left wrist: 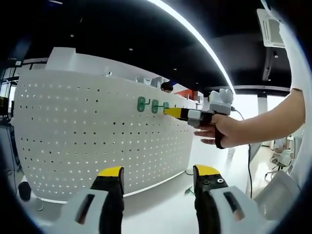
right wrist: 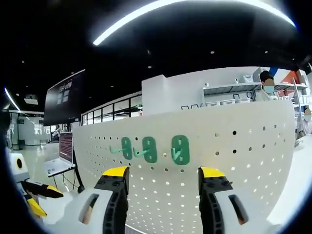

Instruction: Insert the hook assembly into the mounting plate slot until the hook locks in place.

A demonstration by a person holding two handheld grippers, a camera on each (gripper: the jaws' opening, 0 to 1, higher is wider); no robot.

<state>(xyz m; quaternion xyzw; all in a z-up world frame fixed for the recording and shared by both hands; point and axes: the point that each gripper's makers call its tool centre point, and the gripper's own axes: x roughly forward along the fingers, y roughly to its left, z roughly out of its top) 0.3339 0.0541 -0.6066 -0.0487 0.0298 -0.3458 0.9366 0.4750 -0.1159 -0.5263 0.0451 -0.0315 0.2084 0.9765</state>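
Right gripper view: three green hooks point(right wrist: 150, 149) on white pegboard point(right wrist: 243, 161); right gripper point(right wrist: 165, 174) and left gripper point(left wrist: 158, 173) both apart, empty.

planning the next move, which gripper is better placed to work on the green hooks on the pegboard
Right. The right gripper sits close to the pegboard, open, with the green hooks just above its jaws. The left gripper is farther back, also open and empty.

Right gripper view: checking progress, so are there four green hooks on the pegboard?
No, three green hooks sit in a row on the white pegboard.
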